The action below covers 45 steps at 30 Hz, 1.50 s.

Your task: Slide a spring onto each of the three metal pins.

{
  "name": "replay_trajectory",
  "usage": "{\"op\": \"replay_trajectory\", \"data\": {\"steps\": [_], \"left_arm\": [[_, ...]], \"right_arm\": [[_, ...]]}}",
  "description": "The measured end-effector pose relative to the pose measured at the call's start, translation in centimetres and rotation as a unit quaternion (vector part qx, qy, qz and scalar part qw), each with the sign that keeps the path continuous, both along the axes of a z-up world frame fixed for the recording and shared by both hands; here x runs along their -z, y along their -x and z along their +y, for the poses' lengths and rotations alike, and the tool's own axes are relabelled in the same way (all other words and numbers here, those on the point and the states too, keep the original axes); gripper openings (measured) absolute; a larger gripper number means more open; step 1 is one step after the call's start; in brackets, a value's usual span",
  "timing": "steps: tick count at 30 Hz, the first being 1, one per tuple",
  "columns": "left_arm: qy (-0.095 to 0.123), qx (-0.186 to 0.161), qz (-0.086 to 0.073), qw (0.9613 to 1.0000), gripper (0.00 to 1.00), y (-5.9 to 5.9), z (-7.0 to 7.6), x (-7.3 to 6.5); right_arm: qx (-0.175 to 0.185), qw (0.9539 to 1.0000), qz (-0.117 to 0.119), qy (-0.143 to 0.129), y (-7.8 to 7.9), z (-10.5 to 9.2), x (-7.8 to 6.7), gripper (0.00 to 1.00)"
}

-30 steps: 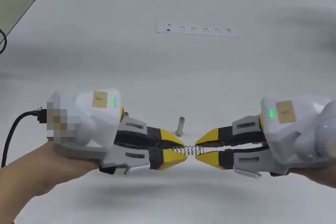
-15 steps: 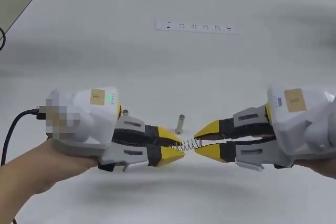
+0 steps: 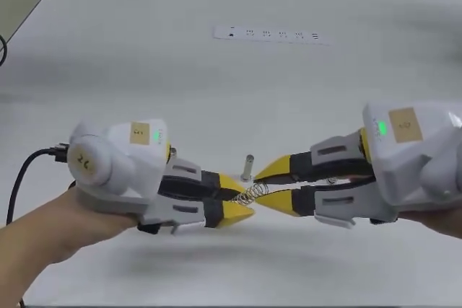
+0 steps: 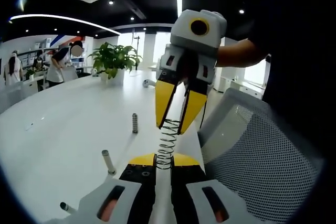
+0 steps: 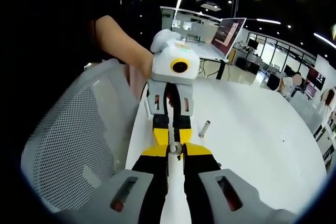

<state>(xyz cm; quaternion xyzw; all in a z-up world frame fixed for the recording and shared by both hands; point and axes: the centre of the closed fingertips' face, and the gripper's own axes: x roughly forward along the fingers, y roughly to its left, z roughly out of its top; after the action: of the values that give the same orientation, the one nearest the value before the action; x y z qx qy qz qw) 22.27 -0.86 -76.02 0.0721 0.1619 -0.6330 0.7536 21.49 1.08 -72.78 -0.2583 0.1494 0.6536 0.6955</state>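
Head view: over a white table (image 3: 216, 106) the two grippers meet tip to tip, with a thin, bright wire spring (image 3: 251, 192) stretched between them just above the tabletop, near the front edge. The spring is a small open coil, tilted so its right end sits a little higher. The left gripper (image 3: 247, 202) has its yellow-tipped jaws drawn narrow and clamped on the spring's left end. The right gripper (image 3: 260, 189) has its jaws partly spread, with the tips on either side of the spring's right end; I cannot tell whether they press on it. Just beyond the spring, a short metal pin (image 3: 248, 167) stands upright on the table. A white power strip (image 3: 271, 35) lies far back, and a black cable (image 3: 22, 178) runs off the left gripper's rear. In the left gripper view the coil rises from between that gripper's own jaws up to the right gripper's tips, and to the left stand a bare pin (image 4: 108, 161) and, farther off, a pin with a spring (image 4: 135, 123) already around it. A mesh chair back (image 4: 252, 156) sits to the right.
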Motion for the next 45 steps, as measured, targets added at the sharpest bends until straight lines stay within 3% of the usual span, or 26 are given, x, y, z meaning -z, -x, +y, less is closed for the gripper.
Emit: {"op": "replay_trajectory", "data": {"steps": [1,2,4,13,21,31,45], "left_arm": [[-0.003,0.002,-0.005,1.0,0.02,0.1,-0.1,0.1],[0.002,0.004,0.001,1.0,0.02,0.2,-0.2,0.0],[-0.005,0.008,-0.008,0.9999,0.02,0.3,-0.5,0.1],[-0.007,0.009,-0.015,0.9998,0.02,0.2,-0.4,-0.2],[-0.002,0.004,-0.013,0.9999,0.02,0.1,-0.3,-0.4],[0.003,0.0,-0.022,0.9998,0.02,-0.1,-0.1,-0.8],[0.008,-0.011,-0.012,0.9998,0.05,-0.2,0.1,-0.8]], "right_arm": [[0.001,0.9999,0.005,-0.015,0.1,0.4,-0.4,0.07],[0.003,0.9998,0.007,-0.018,0.2,0.7,-0.5,0.07],[-0.001,0.9999,0.002,-0.013,0.2,0.9,-0.5,0.07],[0.01,0.9991,0.002,-0.041,0.2,1.4,-1.2,0.07],[0.006,0.9994,-0.012,-0.033,0.1,1.3,-1.5,0.07],[-0.002,0.9993,-0.035,-0.016,0.0,1.5,-1.7,0.07],[-0.009,0.9991,-0.042,-0.003,-0.1,1.7,-1.6,0.07]]}}
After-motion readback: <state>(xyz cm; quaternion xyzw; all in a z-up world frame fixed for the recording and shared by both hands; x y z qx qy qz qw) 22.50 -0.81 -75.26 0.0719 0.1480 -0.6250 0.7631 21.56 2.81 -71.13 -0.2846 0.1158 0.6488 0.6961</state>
